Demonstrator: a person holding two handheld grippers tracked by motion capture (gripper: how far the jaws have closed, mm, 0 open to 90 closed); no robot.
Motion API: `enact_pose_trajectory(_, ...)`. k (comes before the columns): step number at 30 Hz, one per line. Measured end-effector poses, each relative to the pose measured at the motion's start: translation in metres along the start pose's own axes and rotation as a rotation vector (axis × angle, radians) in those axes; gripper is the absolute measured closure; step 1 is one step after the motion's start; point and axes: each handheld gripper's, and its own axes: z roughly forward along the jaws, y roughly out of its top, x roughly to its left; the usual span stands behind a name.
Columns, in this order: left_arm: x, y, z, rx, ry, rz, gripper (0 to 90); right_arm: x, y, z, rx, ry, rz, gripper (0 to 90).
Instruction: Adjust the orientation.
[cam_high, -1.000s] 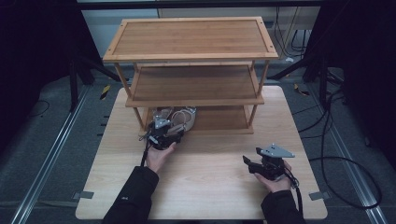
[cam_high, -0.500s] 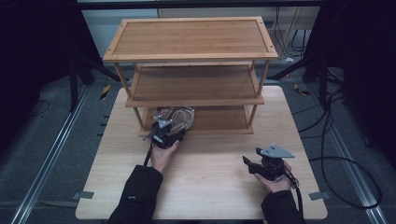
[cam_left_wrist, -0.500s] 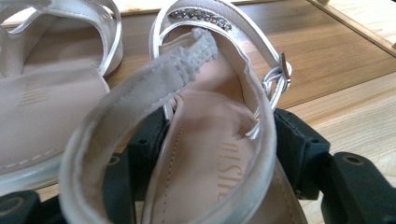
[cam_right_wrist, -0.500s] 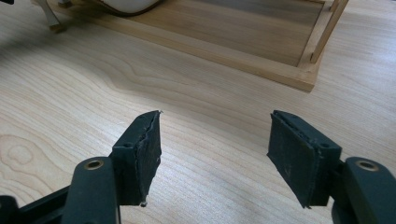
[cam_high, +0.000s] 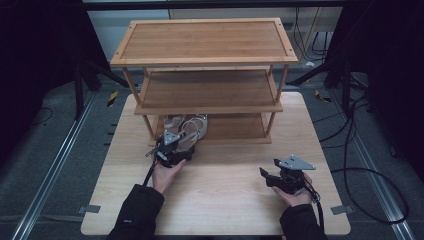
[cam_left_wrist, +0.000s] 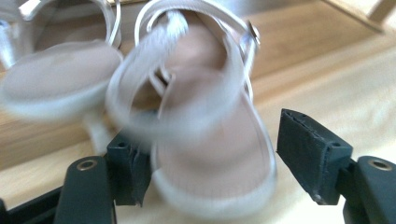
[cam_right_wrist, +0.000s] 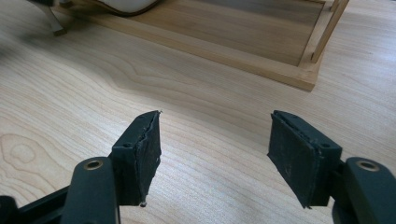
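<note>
Two pale strappy sandals lie side by side at the left end of the wooden rack's bottom shelf. The right sandal has its heel end toward me, between the jaws of my left gripper. Those jaws have just been opening. The right pad stands clear of the sandal and the left pad sits close to its edge. The other sandal lies just to the left. My right gripper rests open over bare table, with nothing between its pads.
The three-tier bamboo rack stands at the back of the light wooden table; its middle and top shelves hold nothing. Its bottom board and a corner post lie ahead of the right gripper. Cables lie on the floor at right.
My left gripper has drawn back a little toward me and its jaws have widened around the sandal's heel end. The right hand has stayed put.
</note>
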Motion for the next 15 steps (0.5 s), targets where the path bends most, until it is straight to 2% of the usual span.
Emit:
enact_pose_trajectory(3, 0.001, -0.009, -0.009, 0.009, -0.021, 0.004, 30.6, 0.0, 0.0, 0.0, 0.003, -0.001, 0.001, 34.4)
enact_pose_trajectory(6, -0.001, -0.013, -0.009, 0.039, -0.033, 0.023, 39.4, 0.0, 0.0, 0.0, 0.001, -0.002, -0.001, 34.5)
enact_pose_trajectory(7, -0.001, -0.013, -0.009, 0.039, -0.033, 0.023, 42.7, 0.001, 0.0, 0.0, 0.001, -0.002, -0.002, 34.5)
enact_pose_trajectory(8, -0.001, -0.014, -0.005, 0.059, -0.04, 0.016, 45.3, 0.001, 0.0, 0.0, 0.002, -0.003, -0.003, 34.5)
enact_pose_trajectory(10, 0.001, -0.015, -0.001, 0.078, -0.039, 0.012, 54.4, 0.0, 0.0, 0.0, 0.003, -0.003, -0.003, 34.6)
enact_pose_trajectory(13, 0.003, -0.016, 0.002, 0.072, -0.044, -0.008, 67.8, 0.0, 0.0, 0.001, 0.004, -0.002, -0.003, 34.7)
enact_pose_trajectory(15, 0.005, -0.016, 0.003, 0.061, -0.067, -0.032, 76.3, 0.0, 0.0, 0.001, 0.008, 0.0, -0.003, 34.8)
